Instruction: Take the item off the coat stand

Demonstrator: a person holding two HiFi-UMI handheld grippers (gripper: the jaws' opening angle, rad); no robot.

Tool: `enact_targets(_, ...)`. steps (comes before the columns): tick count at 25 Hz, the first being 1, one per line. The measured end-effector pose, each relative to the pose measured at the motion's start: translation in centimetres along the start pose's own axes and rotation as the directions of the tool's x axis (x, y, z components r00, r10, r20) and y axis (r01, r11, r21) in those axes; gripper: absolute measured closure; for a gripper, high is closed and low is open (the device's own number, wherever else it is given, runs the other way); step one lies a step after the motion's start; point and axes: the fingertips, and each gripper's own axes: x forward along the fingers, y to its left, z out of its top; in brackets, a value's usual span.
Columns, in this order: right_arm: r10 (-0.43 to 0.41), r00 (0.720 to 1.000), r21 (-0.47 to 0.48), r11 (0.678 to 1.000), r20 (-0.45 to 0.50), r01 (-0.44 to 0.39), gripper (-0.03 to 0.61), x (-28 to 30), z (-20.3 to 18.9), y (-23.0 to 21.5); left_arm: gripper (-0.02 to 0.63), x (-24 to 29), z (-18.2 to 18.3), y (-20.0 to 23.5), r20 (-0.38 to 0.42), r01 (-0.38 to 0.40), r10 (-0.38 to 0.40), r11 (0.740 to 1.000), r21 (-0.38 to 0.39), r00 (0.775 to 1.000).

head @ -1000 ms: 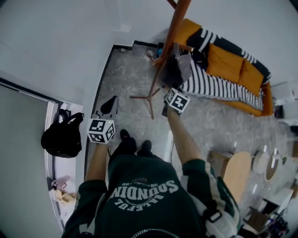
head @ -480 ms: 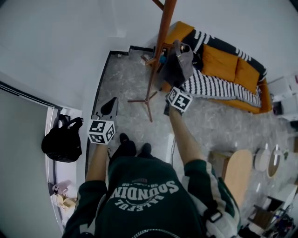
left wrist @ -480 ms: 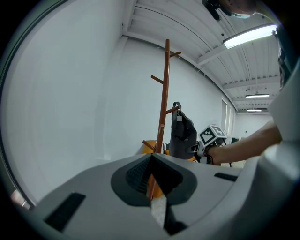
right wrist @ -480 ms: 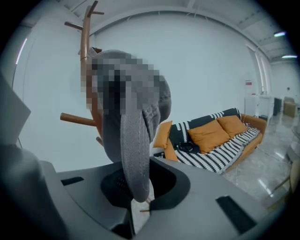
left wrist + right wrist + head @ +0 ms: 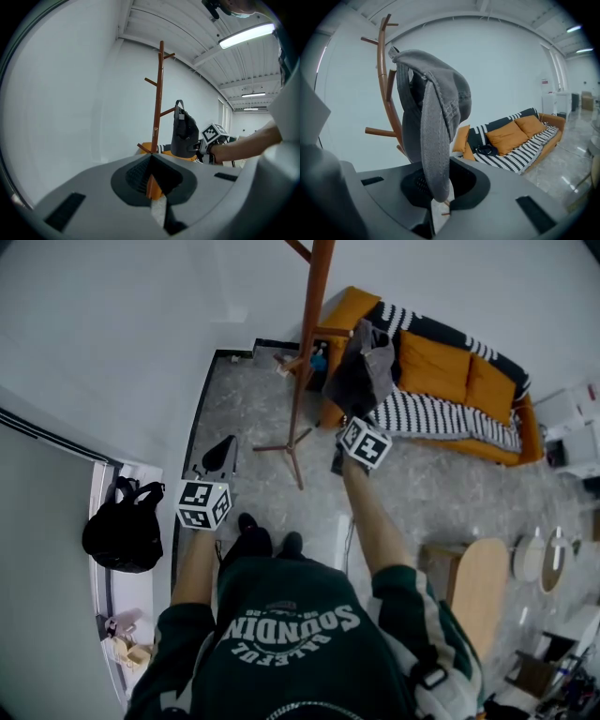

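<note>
A grey cap (image 5: 363, 371) hangs beside the tall brown coat stand (image 5: 309, 334), its top by the tip of a side peg (image 5: 168, 111). My right gripper (image 5: 349, 416) is shut on the cap's lower edge, and the fabric (image 5: 436, 117) drapes down between its jaws. The left gripper view shows the cap (image 5: 183, 133) right of the stand's pole (image 5: 160, 93). Whether the cap still rests on the peg I cannot tell. My left gripper (image 5: 217, 454) is held low to the left, away from the stand, shut and holding nothing.
An orange sofa (image 5: 450, 381) with a striped blanket stands behind the coat stand. A black backpack (image 5: 117, 531) lies on a ledge at the left. A round wooden table (image 5: 478, 582) is at the right. The stand's tripod feet (image 5: 286, 442) spread over the floor ahead.
My right gripper has lifted with the cap, which now sits higher against the stand. The left gripper has hardly shifted.
</note>
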Motion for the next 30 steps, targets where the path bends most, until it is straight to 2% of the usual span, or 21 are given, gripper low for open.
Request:
enact_targets(13, 0.036, 0.998, 0.004, 0.999, 0.046, -0.037, 0.555, -4.6, 0.8, -3.4, 0.614, 1.9, 1.3, -3.1, 0.016, 0.061, -0.061, 0.997, 0.038, 0.998)
enact_targets(30, 0.155, 0.987, -0.044, 0.987, 0.054, -0.152, 0.557, -11.8, -2.0, -4.0, 0.612, 4.6, 0.9, -7.0, -0.001, 0.143, -0.143, 0.987, 0.067, 0.990)
